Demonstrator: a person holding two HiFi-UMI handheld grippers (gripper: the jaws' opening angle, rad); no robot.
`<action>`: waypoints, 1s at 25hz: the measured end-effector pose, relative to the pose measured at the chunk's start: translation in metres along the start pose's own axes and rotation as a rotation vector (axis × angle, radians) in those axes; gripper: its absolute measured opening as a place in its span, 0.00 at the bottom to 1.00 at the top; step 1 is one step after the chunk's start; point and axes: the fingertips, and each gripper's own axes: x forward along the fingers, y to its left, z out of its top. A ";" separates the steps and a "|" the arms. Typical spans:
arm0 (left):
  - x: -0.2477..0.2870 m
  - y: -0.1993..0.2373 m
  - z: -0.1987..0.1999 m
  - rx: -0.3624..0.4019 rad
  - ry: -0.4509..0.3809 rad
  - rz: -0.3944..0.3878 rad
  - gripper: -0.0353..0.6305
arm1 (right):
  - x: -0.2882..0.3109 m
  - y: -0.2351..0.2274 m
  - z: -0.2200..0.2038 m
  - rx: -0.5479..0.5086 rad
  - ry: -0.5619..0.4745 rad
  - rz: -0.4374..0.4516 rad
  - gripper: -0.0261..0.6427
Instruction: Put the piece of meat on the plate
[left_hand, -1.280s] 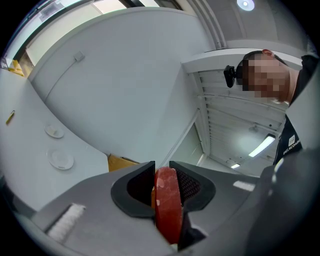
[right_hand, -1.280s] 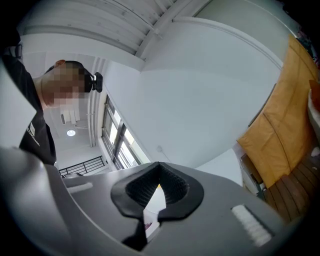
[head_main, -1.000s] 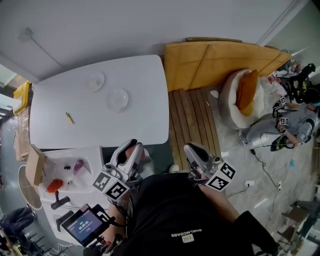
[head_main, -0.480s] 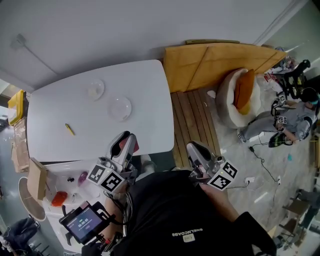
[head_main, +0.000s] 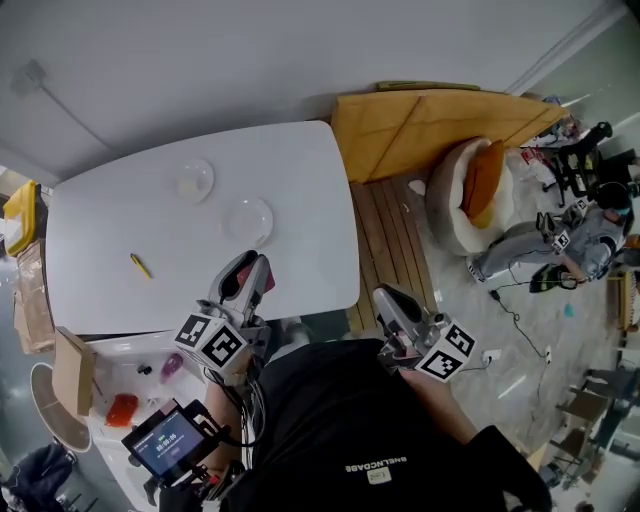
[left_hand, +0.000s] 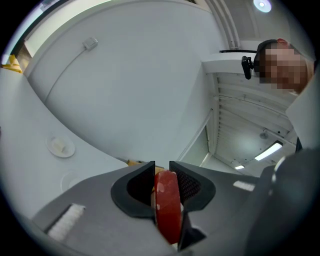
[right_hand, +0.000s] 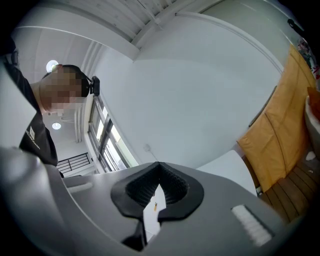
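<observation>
A red slice of meat (head_main: 265, 277) (left_hand: 167, 207) stands on edge between the jaws of my left gripper (head_main: 252, 264) (left_hand: 161, 167), which is shut on it. The gripper hangs over the near part of the white table (head_main: 120, 220). A clear plate (head_main: 248, 219) lies just beyond its tips. A smaller plate (head_main: 193, 181) (left_hand: 61, 146) sits farther back. My right gripper (head_main: 384, 296) (right_hand: 159, 165) is held off the table's near right corner; its tips meet and nothing is in it.
A yellow stick (head_main: 140, 265) lies on the table's left part. A white counter at lower left holds an orange thing (head_main: 122, 408) and a purple one (head_main: 172, 365). Wooden panels (head_main: 440, 130), a round chair (head_main: 470, 200) and a seated person (head_main: 560, 250) are to the right.
My left gripper has carried the meat from beyond the table's near edge to over the table, nearer the clear plate. The right gripper has stayed near the table's corner, still shut.
</observation>
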 end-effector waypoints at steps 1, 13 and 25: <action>0.000 0.002 0.000 -0.005 0.005 0.005 0.22 | -0.001 0.001 -0.001 0.000 0.001 -0.001 0.04; 0.010 0.083 0.001 -0.100 -0.010 0.075 0.22 | 0.026 0.011 -0.007 0.010 0.006 -0.029 0.04; 0.042 0.147 -0.016 -0.079 0.035 0.199 0.22 | 0.049 -0.011 -0.001 -0.037 0.079 -0.034 0.04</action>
